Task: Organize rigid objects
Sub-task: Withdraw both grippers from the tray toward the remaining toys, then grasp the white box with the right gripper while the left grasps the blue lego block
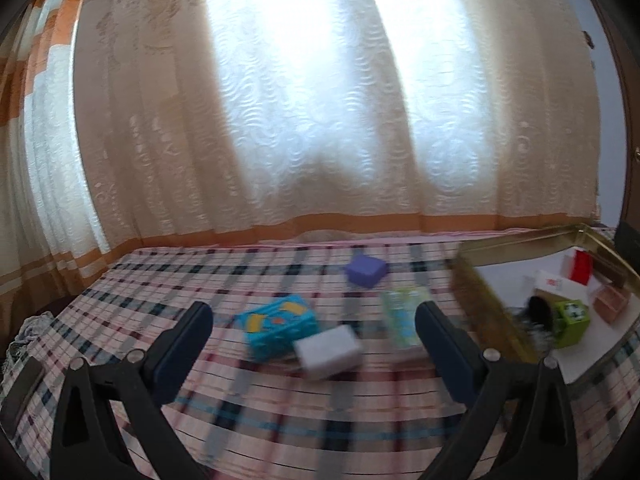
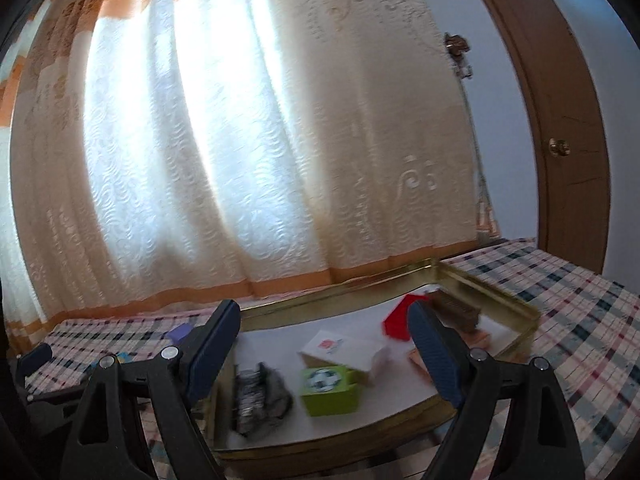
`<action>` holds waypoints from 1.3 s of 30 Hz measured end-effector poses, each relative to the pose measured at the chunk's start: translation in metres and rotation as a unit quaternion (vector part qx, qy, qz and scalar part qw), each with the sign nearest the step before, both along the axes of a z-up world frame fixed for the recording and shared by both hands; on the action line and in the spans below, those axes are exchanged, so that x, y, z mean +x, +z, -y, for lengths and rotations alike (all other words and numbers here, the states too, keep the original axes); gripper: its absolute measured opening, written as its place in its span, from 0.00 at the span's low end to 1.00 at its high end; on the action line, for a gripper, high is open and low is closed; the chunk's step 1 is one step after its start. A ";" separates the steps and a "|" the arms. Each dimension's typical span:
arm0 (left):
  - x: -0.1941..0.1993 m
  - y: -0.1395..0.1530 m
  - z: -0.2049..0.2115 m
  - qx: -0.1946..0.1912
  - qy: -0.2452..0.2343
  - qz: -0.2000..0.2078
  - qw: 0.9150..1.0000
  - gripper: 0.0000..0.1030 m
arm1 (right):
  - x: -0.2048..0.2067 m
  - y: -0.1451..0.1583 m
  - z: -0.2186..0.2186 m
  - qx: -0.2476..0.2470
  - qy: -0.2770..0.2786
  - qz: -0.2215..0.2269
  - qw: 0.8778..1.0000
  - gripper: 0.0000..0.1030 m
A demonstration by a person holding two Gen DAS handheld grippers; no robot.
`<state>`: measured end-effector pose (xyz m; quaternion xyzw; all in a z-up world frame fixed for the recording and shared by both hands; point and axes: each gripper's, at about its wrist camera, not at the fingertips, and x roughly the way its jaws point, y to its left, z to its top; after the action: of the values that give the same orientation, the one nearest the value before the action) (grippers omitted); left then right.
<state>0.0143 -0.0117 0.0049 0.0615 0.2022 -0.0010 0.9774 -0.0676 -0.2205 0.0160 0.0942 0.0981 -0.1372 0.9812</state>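
Note:
On the plaid cloth, the left wrist view shows a blue patterned box (image 1: 278,326), a white block (image 1: 328,352), a pale green-white box (image 1: 402,320) and a purple cube (image 1: 366,271). My left gripper (image 1: 314,344) is open and empty, its fingers either side of the blue box and white block, short of them. A gold-rimmed tray (image 2: 492,288) holds a green cube (image 2: 330,390), a white box (image 2: 344,350), a red box (image 2: 400,318), brown boxes (image 2: 456,312) and a dark crumpled object (image 2: 258,400). My right gripper (image 2: 324,352) is open and empty over the tray.
Lit patterned curtains (image 1: 320,100) hang just behind the table's far edge. A wooden door with a knob (image 2: 558,147) stands at the right. The tray (image 1: 480,304) sits at the right of the left wrist view. A dark object (image 1: 22,392) lies at the cloth's left edge.

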 end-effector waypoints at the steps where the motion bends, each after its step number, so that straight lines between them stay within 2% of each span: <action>1: 0.002 0.000 -0.007 -0.001 0.004 -0.001 1.000 1.00 | 0.002 0.000 -0.005 -0.001 0.004 -0.002 1.000 0.85; 12: 0.034 -0.006 -0.081 -0.012 0.073 -0.026 0.997 1.00 | 0.024 -0.005 -0.052 0.003 0.061 -0.031 0.998 0.85; 15: 0.042 -0.008 -0.096 -0.011 0.088 -0.035 0.995 1.00 | 0.033 -0.007 -0.065 0.006 0.081 -0.055 0.995 0.85; 21: 0.059 -0.014 -0.122 -0.034 0.109 -0.067 0.991 1.00 | 0.055 -0.014 -0.094 0.001 0.124 -0.096 0.988 0.85; 28: 0.075 -0.021 -0.144 -0.046 0.126 -0.096 0.986 1.00 | 0.089 -0.028 -0.140 0.011 0.208 -0.165 0.964 0.84; 30: 0.078 -0.021 -0.150 -0.041 0.130 -0.094 0.986 1.00 | 0.100 -0.033 -0.152 0.012 0.231 -0.184 0.955 0.78; 31: 0.079 -0.020 -0.152 -0.039 0.130 -0.093 0.986 1.00 | 0.108 -0.036 -0.159 0.008 0.241 -0.200 0.950 0.70; 32: 0.079 -0.020 -0.154 -0.037 0.129 -0.092 0.987 1.00 | 0.113 -0.039 -0.164 0.006 0.249 -0.214 0.945 0.66; 35: 0.082 -0.020 -0.159 -0.030 0.132 -0.091 0.987 1.00 | 0.135 -0.051 -0.172 0.027 0.262 -0.259 0.929 0.64; 39: 0.083 -0.019 -0.159 -0.018 0.132 -0.089 0.987 1.00 | 0.145 -0.060 -0.167 0.054 0.258 -0.275 0.925 0.63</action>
<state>0.0969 0.1476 -0.0139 0.0159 0.2948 0.1191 0.9480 0.0778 -0.0536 -0.0436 0.0771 0.3921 0.1054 0.9106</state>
